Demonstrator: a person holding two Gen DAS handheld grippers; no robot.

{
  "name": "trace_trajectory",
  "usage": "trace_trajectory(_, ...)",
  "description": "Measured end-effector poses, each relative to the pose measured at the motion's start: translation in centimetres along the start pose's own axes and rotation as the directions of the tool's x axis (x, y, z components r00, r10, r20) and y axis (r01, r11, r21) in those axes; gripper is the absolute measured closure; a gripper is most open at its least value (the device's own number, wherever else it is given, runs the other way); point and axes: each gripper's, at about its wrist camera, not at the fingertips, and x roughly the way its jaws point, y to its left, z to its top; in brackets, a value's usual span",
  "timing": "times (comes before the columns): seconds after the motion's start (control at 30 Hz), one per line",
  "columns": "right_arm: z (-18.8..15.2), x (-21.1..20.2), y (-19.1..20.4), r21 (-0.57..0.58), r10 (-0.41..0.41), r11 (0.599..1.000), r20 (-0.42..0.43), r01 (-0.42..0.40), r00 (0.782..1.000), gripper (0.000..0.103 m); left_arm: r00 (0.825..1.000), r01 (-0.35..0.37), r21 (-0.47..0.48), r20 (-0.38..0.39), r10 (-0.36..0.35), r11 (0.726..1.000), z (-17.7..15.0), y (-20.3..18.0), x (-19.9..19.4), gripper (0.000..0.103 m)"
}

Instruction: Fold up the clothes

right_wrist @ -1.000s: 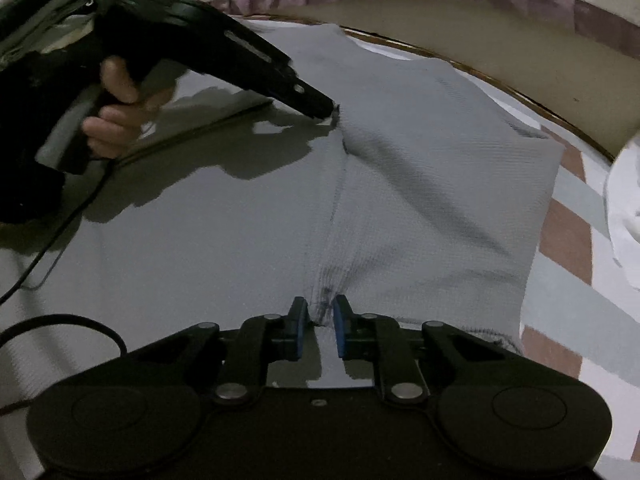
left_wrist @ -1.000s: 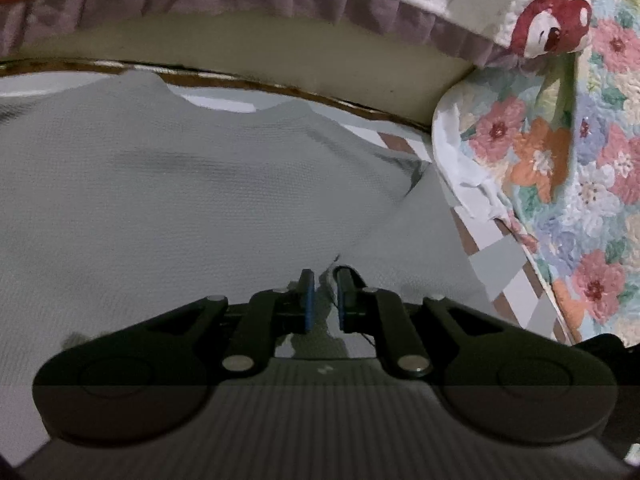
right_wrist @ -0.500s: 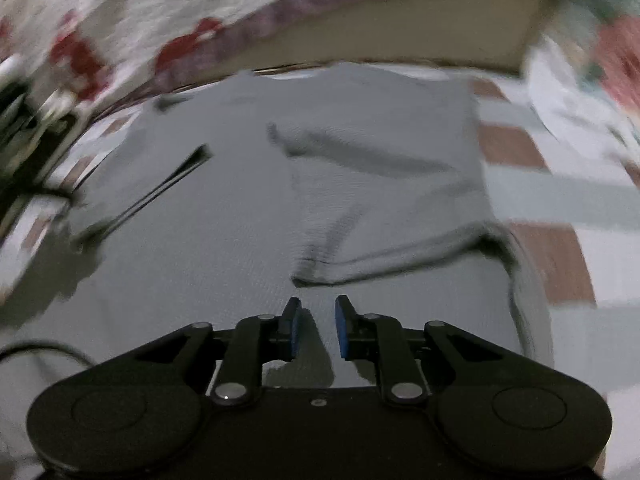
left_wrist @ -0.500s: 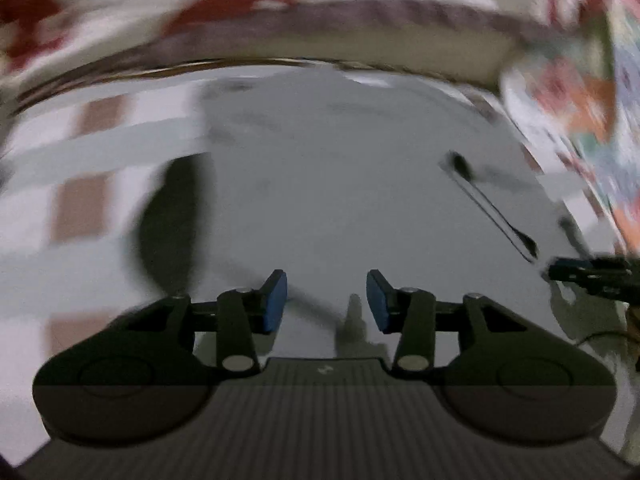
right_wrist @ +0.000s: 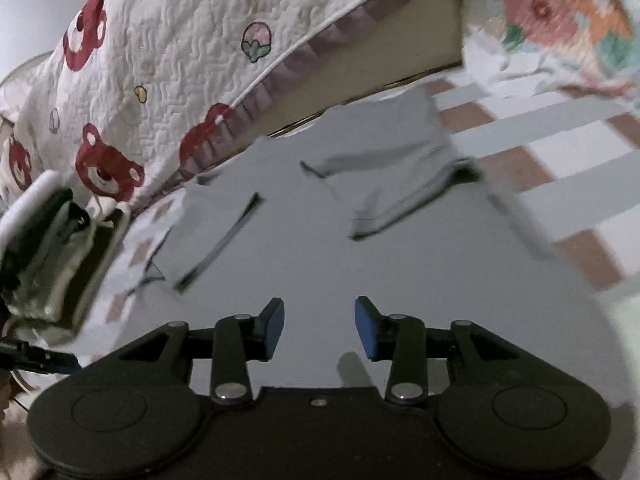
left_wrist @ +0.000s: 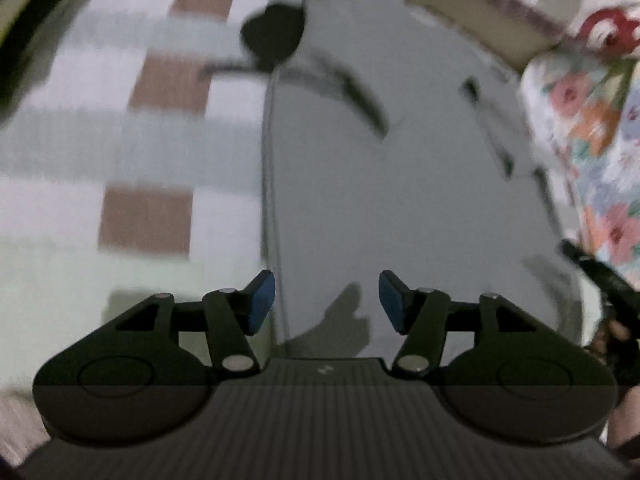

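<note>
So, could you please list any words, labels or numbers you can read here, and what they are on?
None can be read.
Left gripper body: a small pale mark, too blurred to read.
Quilt: bear and strawberry pictures only, no words.
Grey shirt: no print visible.

Grey garment (right_wrist: 400, 264), checked brown-and-white sheet (right_wrist: 560, 152)

The shirt (right_wrist: 400, 264) lies on the sheet (right_wrist: 560, 148), its sleeves folded in over its body. At twelve o'clock behind it runs the quilt (right_wrist: 160, 60); at two o'clock lies the blanket (right_wrist: 560, 12). The right gripper (right_wrist: 319, 326) is over the shirt at six o'clock.
</note>
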Motion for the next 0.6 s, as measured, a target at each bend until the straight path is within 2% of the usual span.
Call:
trace_trajectory(0.1,-1.7,-3.7,-1.8,0.059,-0.056,0.997,0.000,0.056,0.998,0.057,1.000,-0.016,-0.067,-0.017,0.015,0.998,-0.7,0.7,1.0,0.046)
trace_trajectory(0.17,-3.1,-6.3,-3.0,0.126,-0.094,0.987,-0.017,0.096,0.995,0.057,1.000,-0.025,-0.074,-0.007,0.025,0.997,-1.5,1.1,0.6,0.045)
trace_trajectory(0.2,-3.9,-7.5,-3.2,0.128,-0.089,0.988,-0.013,0.090,0.996,0.059,0.999,-0.037,-0.068,-0.014,0.036,0.997,-1.8,0.9,0.4,0.045)
trace_trajectory(0.23,-4.8,-8.7,-3.1,0.116,-0.072,0.991,-0.005,0.072,0.997,0.060,0.999,-0.037,-0.036,-0.030,0.036,0.999,-1.9,0.4,0.4,0.047)
trace_trajectory(0.3,-6.1,-10.3,-3.5,0.085,-0.131,0.988,-0.004,0.131,0.991,0.060,0.997,0.029,0.046,-0.079,-0.026,0.999,-2.5,-0.7,0.5,0.048)
trace_trajectory(0.33,-6.7,-11.0,-3.8,0.069,-0.168,0.983,-0.004,0.167,0.986,0.059,0.995,0.038,0.063,-0.092,-0.032,0.997,-2.8,-1.0,0.4,0.049)
trace_trajectory(0.43,-8.4,-13.0,-4.8,0.035,-0.265,0.964,0.000,0.265,0.964,0.059,0.996,-0.022,0.104,-0.089,0.032,0.994,-3.6,-1.5,0.2,0.049)
trace_trajectory(0.47,-8.8,-13.5,-5.4,0.042,-0.286,0.957,0.002,0.286,0.958,0.059,0.995,-0.066,0.105,-0.072,0.073,0.992,-3.8,-1.4,0.2,0.048)
trace_trajectory(0.53,-9.8,-14.6,-6.2,0.068,-0.285,0.957,0.020,0.284,0.958,0.058,0.987,-0.152,0.103,-0.038,0.156,0.983,-4.0,-1.2,0.1,0.045)
trace_trajectory(0.6,-10.6,-14.6,-6.8,0.071,-0.295,0.953,0.006,0.294,0.956,0.055,0.985,-0.166,0.084,-0.036,0.170,0.982,-4.2,-0.9,0.2,0.044)
